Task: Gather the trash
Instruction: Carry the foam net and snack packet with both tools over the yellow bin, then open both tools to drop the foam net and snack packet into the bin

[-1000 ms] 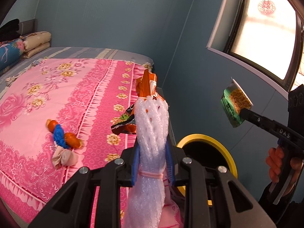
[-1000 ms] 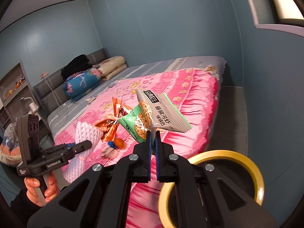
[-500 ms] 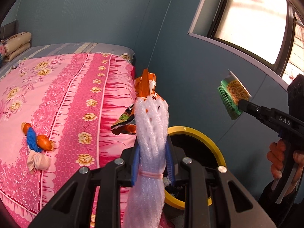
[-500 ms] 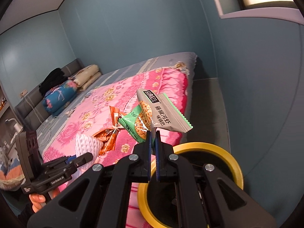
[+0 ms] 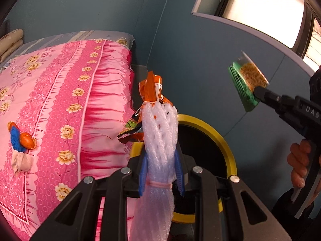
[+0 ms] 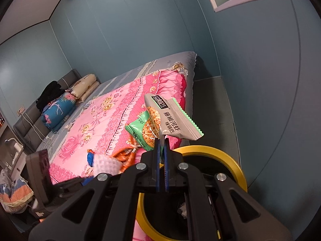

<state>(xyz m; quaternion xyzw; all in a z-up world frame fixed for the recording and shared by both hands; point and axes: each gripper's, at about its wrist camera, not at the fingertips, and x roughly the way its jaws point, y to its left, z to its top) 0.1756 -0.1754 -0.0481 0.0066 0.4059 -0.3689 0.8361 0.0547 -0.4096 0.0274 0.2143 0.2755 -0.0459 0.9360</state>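
My left gripper (image 5: 160, 160) is shut on a white foam net sleeve (image 5: 160, 136), and a crumpled orange snack wrapper (image 5: 151, 90) sticks out beyond the net. Both hang over the near rim of a black bin with a yellow rim (image 5: 222, 140). My right gripper (image 6: 161, 142) is shut on a green and grey snack packet (image 6: 170, 118), held above the same yellow-rimmed bin (image 6: 230, 158). In the left wrist view the right gripper (image 5: 258, 93) and its snack packet (image 5: 246, 80) are at the right, higher than the bin. Some scraps lie inside the bin.
A bed with a pink floral cover (image 5: 60, 100) fills the left, close against the bin. An orange, blue and beige cloth bundle (image 5: 20, 142) lies on it. Blue walls and a window ledge (image 5: 240, 26) stand behind. A person's hand (image 5: 299, 160) holds the right gripper's handle.
Both grippers have swung away from the bed and toward the bin with their trash still held. The bin now appears larger and sits directly under the foam net and the packet.
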